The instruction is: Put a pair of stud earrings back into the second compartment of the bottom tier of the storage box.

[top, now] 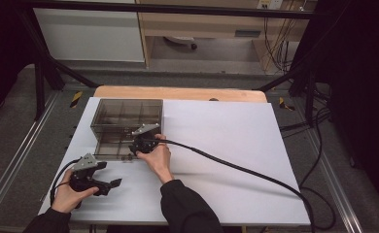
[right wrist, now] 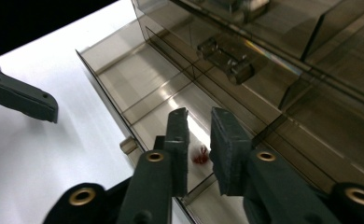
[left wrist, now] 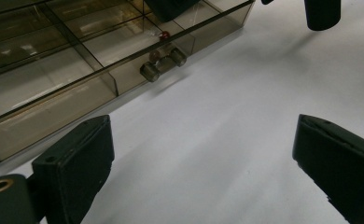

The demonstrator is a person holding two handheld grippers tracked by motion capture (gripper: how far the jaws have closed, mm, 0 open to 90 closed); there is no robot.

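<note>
The right tool [right wrist: 199, 154] hangs over the pulled-out lower drawer [top: 111, 147] of the smoky plastic organizer box [top: 127, 116], its jaws drawn close with only a narrow gap between them and nothing in it. Directly below that gap, on the drawer floor near the front wall, lies a small red object [right wrist: 201, 155]; it is too small to say what it is, perhaps a bead or a wrapped sweet. In the high view that tool [top: 140, 143] sits at the drawer's front right corner, the hand behind it.

To my eye the step in hand concerns that red piece, either just dropped in or about to be plucked out. If it is a pick, the jaws should spread a little wider, come straight down astride the piece, and stay clear of the drawer's front wall and the divider beside it, since the plastic is slick and a nudge would skate the piece away.

The left tool [top: 109, 184] rests low on the white worktop [top: 236, 141], well apart from the box, its jaws spread wide and empty. From its own view the drawer's small knob [left wrist: 164, 61] faces it across bare worktop, with the red piece [left wrist: 163, 34] visible through the clear wall just behind.
</note>
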